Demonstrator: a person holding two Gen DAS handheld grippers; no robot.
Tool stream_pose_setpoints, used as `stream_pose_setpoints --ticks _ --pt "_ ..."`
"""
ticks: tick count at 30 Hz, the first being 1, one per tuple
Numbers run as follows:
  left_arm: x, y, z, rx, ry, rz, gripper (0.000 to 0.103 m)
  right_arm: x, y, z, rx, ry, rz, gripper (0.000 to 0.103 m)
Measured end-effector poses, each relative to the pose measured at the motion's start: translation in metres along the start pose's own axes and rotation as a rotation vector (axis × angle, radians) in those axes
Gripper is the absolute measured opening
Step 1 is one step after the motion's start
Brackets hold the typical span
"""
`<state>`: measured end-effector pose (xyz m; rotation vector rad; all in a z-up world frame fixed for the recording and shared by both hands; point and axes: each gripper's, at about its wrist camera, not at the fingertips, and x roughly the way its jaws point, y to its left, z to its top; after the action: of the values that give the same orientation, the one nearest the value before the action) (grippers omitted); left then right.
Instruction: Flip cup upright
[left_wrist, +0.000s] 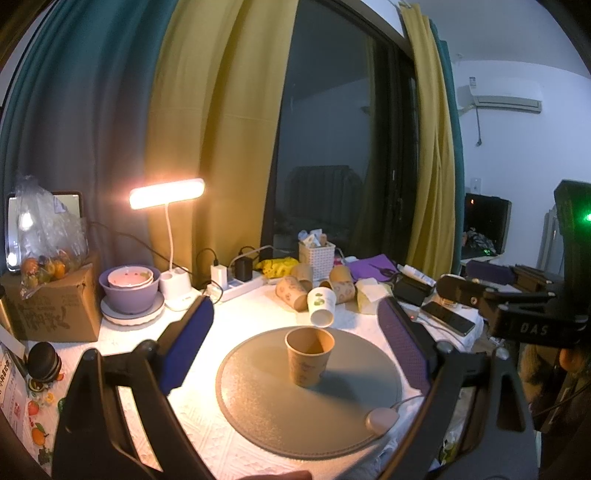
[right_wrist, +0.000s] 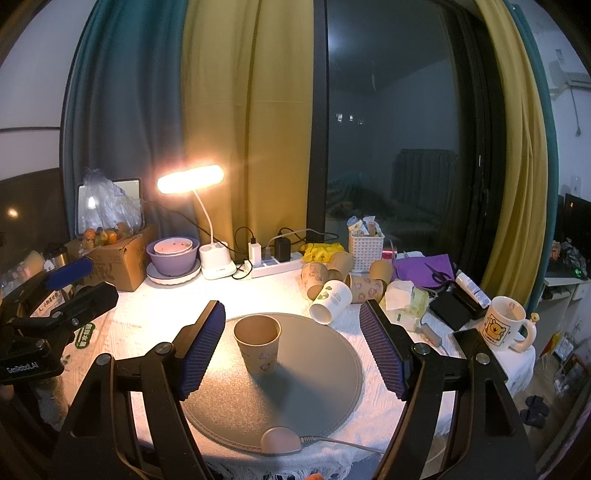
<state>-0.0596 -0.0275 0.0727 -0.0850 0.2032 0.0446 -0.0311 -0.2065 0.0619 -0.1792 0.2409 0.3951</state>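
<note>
Paper cup stands mouth-up on the grey mat mid-surface, nearer the right tool; both tools, left tool included, gape wide, empty.

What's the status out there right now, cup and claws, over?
Left gripper jaws open, empty. Right gripper jaws open, empty. Brown paper cup upright on round grey mat, mouth up. White cup lying behind it, not blocking.
</note>
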Motion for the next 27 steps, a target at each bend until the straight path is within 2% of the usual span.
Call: stream_pose_setpoints --ticks 27 --pt "0.0014 0.0012 0.0001 0.007 0.015 0.002 0.091 0.0009 -0.0024 -0.0038 0.007 0.001 -0.003 0.078"
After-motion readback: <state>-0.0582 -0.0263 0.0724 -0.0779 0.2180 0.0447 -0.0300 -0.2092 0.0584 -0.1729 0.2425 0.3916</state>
